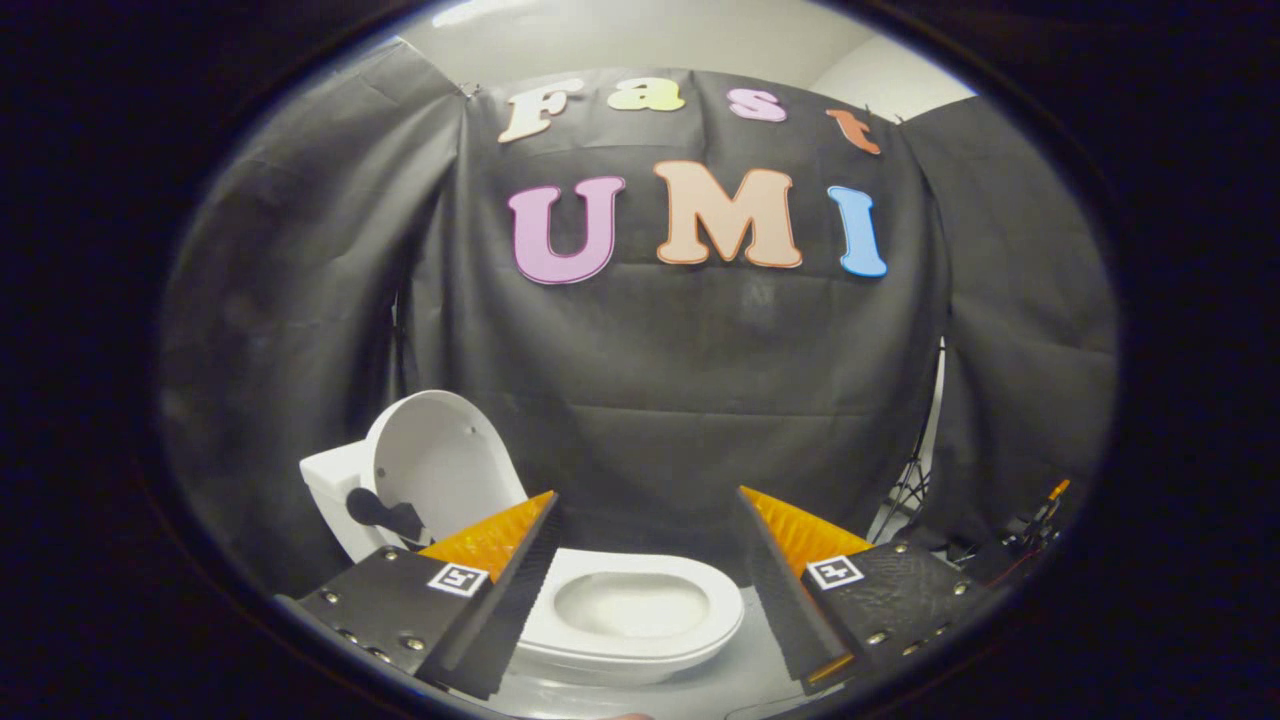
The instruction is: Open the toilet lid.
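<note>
A white toilet point(630, 610) stands just ahead of and below my fingers. Its lid point(440, 465) is raised upright, leaning back against the white tank point(330, 490) beyond my left finger. The seat ring lies flat around the bowl, which shows between my two fingers. My gripper point(645, 520) hangs above the bowl, open, with a wide gap and nothing held. A dark fitting point(380, 512) shows on the lid's inner face near the hinge.
Black cloth walls close the booth behind and on both sides of the toilet. A tripod stand's legs point(905, 495) and some dark gear with an orange part point(1030, 530) sit beyond my right finger. Pale floor point(730, 680) surrounds the toilet base.
</note>
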Demonstrator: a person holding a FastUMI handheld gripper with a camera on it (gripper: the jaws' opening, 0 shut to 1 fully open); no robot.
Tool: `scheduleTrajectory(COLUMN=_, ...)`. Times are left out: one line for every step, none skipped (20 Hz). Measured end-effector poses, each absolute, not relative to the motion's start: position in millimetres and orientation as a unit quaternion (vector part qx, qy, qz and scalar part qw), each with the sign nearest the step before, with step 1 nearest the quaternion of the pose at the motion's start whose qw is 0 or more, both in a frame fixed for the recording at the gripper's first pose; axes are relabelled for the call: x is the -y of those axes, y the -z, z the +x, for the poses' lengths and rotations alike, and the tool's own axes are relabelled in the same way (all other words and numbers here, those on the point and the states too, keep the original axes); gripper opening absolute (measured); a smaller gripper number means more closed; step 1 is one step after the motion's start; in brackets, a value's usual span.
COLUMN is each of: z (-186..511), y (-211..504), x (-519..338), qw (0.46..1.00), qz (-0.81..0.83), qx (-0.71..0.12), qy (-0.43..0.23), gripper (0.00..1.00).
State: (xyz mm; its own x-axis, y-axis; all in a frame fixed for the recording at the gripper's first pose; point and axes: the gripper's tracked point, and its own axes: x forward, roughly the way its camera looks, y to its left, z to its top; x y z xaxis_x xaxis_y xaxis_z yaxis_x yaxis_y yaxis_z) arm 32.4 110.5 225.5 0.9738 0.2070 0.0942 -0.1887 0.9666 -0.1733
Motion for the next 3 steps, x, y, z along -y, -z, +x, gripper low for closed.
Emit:
scheduleTrajectory(z=32.6, y=-228.2, x=-106.4, qw=0.99, qz=-0.082, qx=0.061, qy=-0.096, gripper=1.0)
scheduleTrajectory(z=32.8, y=-230.5, x=-100.7, qw=0.991, qz=-0.082, qx=0.066, qy=-0.087, gripper=1.0)
scheduleTrajectory(z=34.1, y=-229.5, x=-96.6, qw=0.991, qz=-0.08, qx=0.064, qy=-0.081, gripper=1.0)
